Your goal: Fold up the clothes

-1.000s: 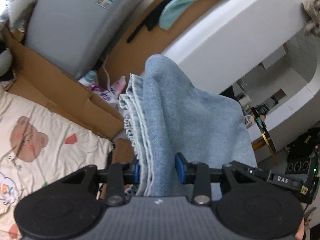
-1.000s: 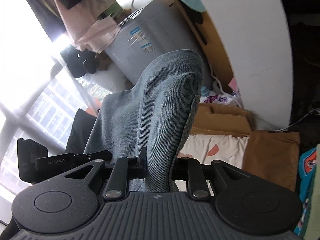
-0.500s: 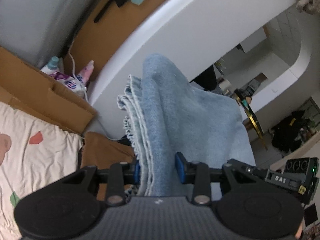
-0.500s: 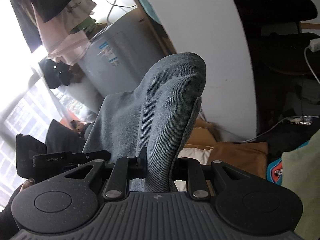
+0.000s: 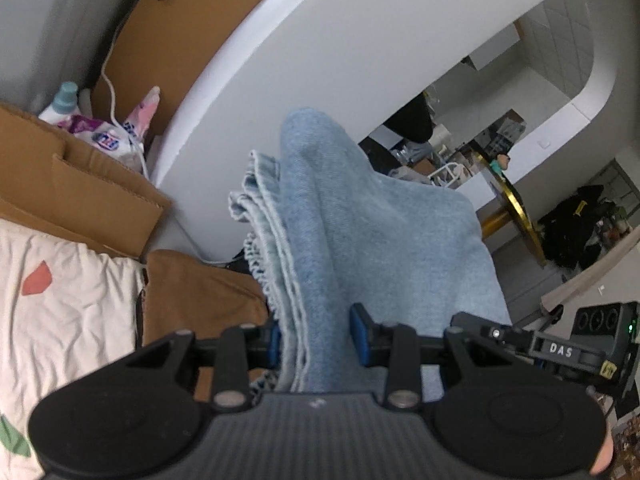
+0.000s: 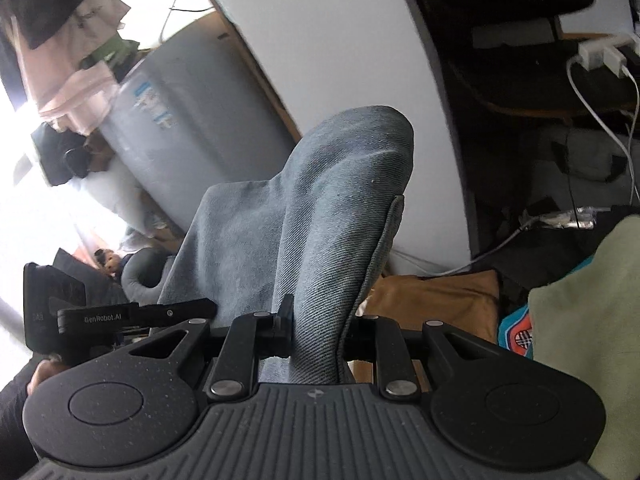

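A folded light-blue denim garment (image 5: 360,240) is held in the air between both grippers. My left gripper (image 5: 316,340) is shut on its layered, frayed hem edge, which bunches up over the fingers. In the right wrist view the same denim garment (image 6: 320,216) looks darker and humps up over my right gripper (image 6: 316,328), which is shut on a thick fold of it. The other gripper (image 6: 120,316) shows at the left of the right wrist view, and the other gripper (image 5: 560,350) shows at the right of the left wrist view.
Below lie a cream printed sheet (image 5: 60,300) and a brown cushion (image 5: 200,288). Cardboard boxes (image 5: 80,184) and bottles (image 5: 64,100) stand by a white wall (image 5: 320,60). A green cloth (image 6: 588,340), cables (image 6: 600,92) and a grey appliance (image 6: 180,120) are nearby.
Both grippers have swung to the right with the denim held between them: the grey appliance and sheet slid left, and the doorway, dark chair and green cloth came into view. The grips are unchanged.
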Tool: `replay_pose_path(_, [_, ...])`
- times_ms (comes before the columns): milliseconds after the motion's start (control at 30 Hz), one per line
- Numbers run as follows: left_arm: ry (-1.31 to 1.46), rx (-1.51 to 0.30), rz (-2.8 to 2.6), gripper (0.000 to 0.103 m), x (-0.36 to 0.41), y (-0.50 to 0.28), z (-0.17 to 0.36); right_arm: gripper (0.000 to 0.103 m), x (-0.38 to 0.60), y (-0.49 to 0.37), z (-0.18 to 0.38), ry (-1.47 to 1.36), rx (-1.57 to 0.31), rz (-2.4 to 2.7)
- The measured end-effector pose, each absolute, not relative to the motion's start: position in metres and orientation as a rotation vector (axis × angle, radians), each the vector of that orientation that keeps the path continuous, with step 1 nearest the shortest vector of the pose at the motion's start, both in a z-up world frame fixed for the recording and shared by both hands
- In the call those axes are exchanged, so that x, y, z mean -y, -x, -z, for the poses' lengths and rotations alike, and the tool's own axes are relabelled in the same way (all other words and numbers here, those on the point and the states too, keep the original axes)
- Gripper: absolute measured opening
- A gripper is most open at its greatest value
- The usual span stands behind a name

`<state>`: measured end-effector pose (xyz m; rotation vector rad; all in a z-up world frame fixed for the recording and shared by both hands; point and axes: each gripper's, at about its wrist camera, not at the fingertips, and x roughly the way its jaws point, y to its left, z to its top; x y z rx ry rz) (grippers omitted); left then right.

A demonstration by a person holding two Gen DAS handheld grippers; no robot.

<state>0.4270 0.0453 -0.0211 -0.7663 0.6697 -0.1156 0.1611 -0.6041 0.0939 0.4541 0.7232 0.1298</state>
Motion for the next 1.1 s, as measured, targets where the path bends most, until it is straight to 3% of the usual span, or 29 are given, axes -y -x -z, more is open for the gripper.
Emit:
replay_pose_path(600, [0.790,-0.697,0.150,0.035,-0.048,-0.499,0.169,0.021,0.637,-0.224,0.051,-0.388,-0.787,0.038])
replay_pose_path(1100, [0.822,-0.690,0.157,0.034,-0.055,-0.517,0.249,0.021,0.655,-0.248,0.140,-0.426,-0.766,0.071])
